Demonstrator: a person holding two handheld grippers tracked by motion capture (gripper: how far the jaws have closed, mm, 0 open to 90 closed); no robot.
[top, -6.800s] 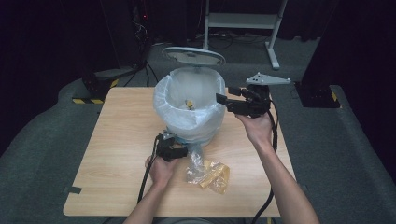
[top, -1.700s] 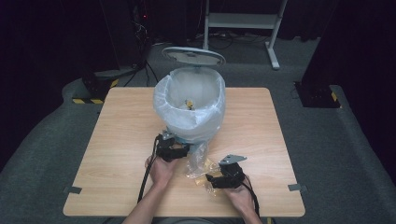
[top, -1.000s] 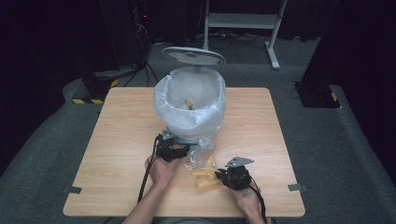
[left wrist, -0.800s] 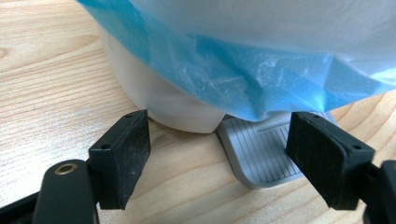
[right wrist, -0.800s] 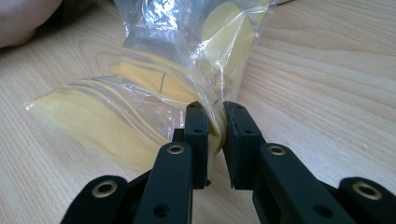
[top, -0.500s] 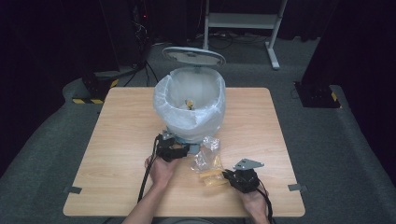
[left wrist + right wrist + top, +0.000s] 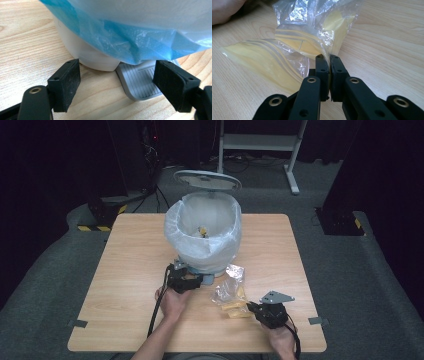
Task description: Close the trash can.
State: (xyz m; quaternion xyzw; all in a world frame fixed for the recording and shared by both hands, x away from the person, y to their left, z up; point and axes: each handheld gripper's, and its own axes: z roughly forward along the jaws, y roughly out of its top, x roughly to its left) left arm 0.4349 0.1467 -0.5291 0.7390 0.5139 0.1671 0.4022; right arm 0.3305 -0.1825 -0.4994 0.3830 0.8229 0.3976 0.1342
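Now my right gripper (image 7: pixel 329 65) is clamped on the clear plastic wrapper (image 7: pixel 231 292) lying on the table (image 7: pixel 125 270) just before the lined bin (image 7: pixel 204 237). My left gripper (image 7: pixel 192 282), jaws apart, waits at the pedal (image 7: pixel 140 82). Next I judge: lift, carry over the rim, release.

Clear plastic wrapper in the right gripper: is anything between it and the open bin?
Nothing visible. The wrapper, pinched by the right gripper, lies just before the bin; the lid is up.

Grey carpet floor (image 7: pixel 360 270); dark surroundings; white desk frame (image 7: pixel 260 142) behind; wooden table (image 7: pixel 130 250).
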